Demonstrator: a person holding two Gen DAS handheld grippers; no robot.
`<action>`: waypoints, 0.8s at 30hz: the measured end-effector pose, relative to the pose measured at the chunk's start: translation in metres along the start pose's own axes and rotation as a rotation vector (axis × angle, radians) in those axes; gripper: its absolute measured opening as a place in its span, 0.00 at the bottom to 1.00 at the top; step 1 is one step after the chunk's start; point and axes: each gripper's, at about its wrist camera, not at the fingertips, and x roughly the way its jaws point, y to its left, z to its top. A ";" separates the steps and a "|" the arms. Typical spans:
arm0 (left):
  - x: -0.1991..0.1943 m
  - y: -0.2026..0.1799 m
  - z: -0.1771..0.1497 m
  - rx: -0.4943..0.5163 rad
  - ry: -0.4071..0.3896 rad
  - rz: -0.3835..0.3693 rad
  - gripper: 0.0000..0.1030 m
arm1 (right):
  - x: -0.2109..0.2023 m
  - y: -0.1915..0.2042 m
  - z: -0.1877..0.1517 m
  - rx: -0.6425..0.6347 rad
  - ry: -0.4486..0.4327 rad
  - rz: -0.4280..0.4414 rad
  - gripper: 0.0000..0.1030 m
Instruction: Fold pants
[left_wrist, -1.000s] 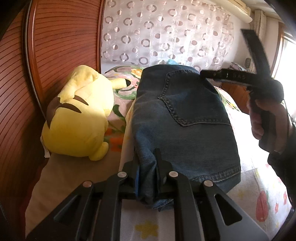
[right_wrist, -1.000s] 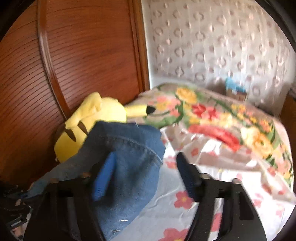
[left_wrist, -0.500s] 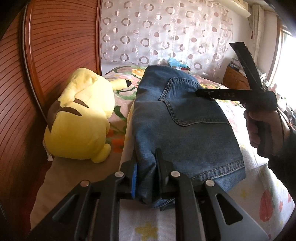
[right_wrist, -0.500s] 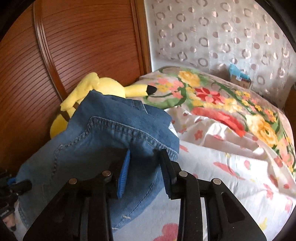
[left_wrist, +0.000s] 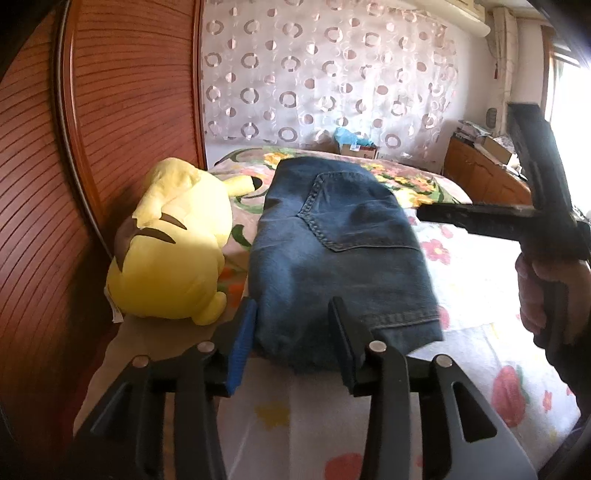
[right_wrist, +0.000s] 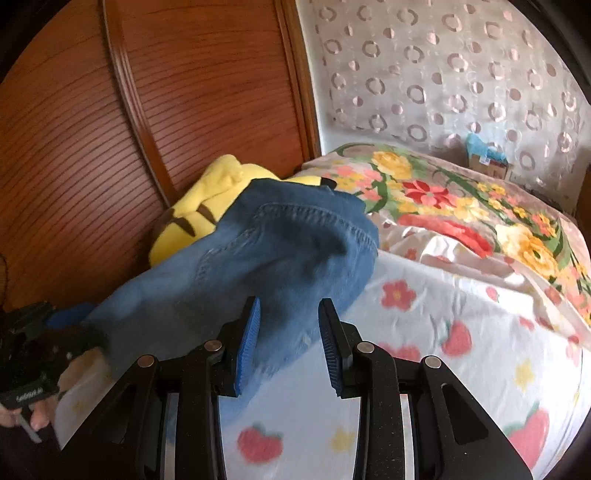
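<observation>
Left wrist view: bed (left_wrist: 476, 295) under a flowered sheet, ribbed wooden headboard (left_wrist: 122, 110) at left, ring-patterned curtain (left_wrist: 332, 74) behind, yellow plush toy (left_wrist: 173, 254) against the headboard. Folded pants (left_wrist: 332, 251) lying on the sheet just beside the plush. Left tongs (left_wrist: 291, 343) opening, pads either side of the denim's near edge, not pressing it. Right tongs (left_wrist: 532, 214) at far right, gripped by a hand (left_wrist: 543, 291); jaw state unclear from here.

Right wrist view: same bed (right_wrist: 461, 314), headboard (right_wrist: 184, 92), curtain (right_wrist: 443, 74). Right tongs (right_wrist: 288, 339) partly apart, holding nothing, denim's blurred edge between the fingers.
</observation>
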 end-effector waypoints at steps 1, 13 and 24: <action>-0.004 -0.002 0.000 0.001 -0.005 -0.001 0.39 | -0.010 0.001 -0.005 0.002 -0.004 -0.004 0.30; -0.057 -0.067 -0.009 0.074 -0.068 -0.084 0.45 | -0.121 0.009 -0.066 0.027 -0.088 -0.083 0.32; -0.102 -0.134 -0.015 0.148 -0.135 -0.165 0.51 | -0.217 0.001 -0.115 0.062 -0.172 -0.183 0.38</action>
